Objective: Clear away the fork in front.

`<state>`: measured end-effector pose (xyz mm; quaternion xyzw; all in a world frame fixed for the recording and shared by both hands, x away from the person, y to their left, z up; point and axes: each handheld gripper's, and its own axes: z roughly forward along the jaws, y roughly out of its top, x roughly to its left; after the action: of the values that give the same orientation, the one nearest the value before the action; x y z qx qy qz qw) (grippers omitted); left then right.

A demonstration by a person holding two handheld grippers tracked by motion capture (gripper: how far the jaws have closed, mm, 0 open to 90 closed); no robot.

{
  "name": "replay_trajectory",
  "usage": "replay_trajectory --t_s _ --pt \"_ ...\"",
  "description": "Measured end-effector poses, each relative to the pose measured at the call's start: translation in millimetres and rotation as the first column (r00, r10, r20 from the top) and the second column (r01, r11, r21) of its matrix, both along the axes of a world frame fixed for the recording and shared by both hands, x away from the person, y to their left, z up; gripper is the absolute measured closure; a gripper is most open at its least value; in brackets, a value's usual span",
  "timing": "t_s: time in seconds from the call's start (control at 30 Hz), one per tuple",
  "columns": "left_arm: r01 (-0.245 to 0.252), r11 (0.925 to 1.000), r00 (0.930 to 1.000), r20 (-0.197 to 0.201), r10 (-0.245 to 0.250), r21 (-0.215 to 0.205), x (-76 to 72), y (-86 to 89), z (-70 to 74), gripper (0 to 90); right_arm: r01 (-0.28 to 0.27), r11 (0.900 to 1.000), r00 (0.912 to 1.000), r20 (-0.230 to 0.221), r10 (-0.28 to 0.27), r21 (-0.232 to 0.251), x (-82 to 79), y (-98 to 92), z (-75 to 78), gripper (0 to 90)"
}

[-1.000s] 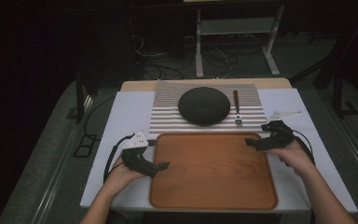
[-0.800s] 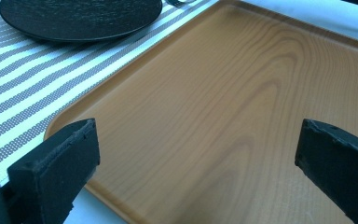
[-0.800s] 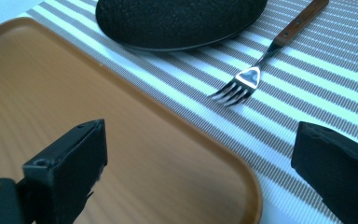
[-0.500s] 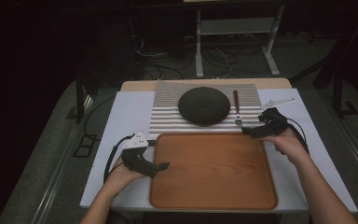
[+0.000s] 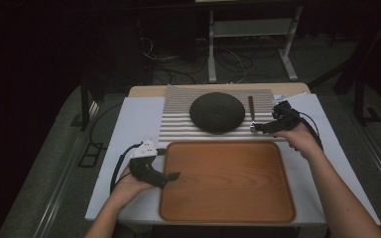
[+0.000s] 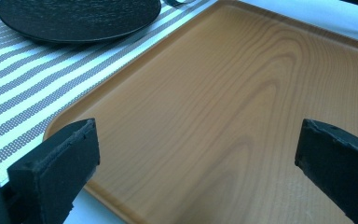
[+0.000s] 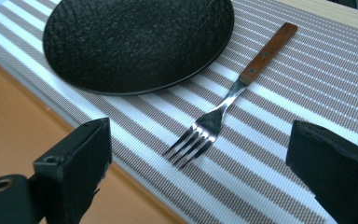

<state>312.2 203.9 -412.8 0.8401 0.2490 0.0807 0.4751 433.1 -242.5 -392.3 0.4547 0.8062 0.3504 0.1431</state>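
A white-covered tabletop (image 5: 129,129) was seen from above, in a dark room. A striped placemat (image 5: 178,124) lay at its far side. A black plate (image 5: 217,112) was set on the placemat. A fork (image 5: 252,110) with a wooden handle lay just to the right of the plate, apart from it, its tines pointing toward the person. A bare wooden tray (image 5: 226,181) was placed on the near side of the placemat, with their edges touching.

The left gripper (image 5: 171,175) was held by the left hand (image 5: 124,181) at the tray's left edge, its tips over the tray. In the left gripper view its jaws were shown wide apart, with nothing between them, above the tray's wood grain (image 6: 223,121).

The right gripper (image 5: 256,128) was held by the right hand (image 5: 302,139) at the placemat's right side, with its tips just by the fork's tines. In the right gripper view its jaws were also spread wide and empty, with the fork (image 7: 223,112) lying between them on the stripes and the plate (image 7: 137,42) beyond.
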Motion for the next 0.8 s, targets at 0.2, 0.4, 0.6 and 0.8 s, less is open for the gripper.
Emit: replay_trajectory --t_s 0.2,0.4,0.6,0.8 --pt "-0.005 1.0000 1.0000 0.002 0.005 0.001 -0.7 -0.2 -0.3 0.0 0.015 1.000 0.9997 -0.018 -0.015 -0.024 14.8 4.4 1.9 12.3" --pt "-0.002 1.0000 1.0000 0.002 0.002 0.003 -0.9 -0.9 -0.7 0.0 0.036 0.997 0.9984 -0.042 -0.039 -0.062 30.4 10.0 -2.5 15.9" --pt "-0.001 1.0000 1.0000 0.004 0.001 0.002 -0.8 -0.2 -0.4 0.0 0.063 0.993 0.9948 -0.073 -0.071 -0.103 47.5 13.5 -4.7 21.3" --pt "-0.003 1.0000 1.0000 0.003 0.003 -0.004 -0.4 0.9 -0.2 0.0 0.115 0.986 0.9843 -0.120 -0.129 -0.121 63.6 15.8 -1.8 30.0"
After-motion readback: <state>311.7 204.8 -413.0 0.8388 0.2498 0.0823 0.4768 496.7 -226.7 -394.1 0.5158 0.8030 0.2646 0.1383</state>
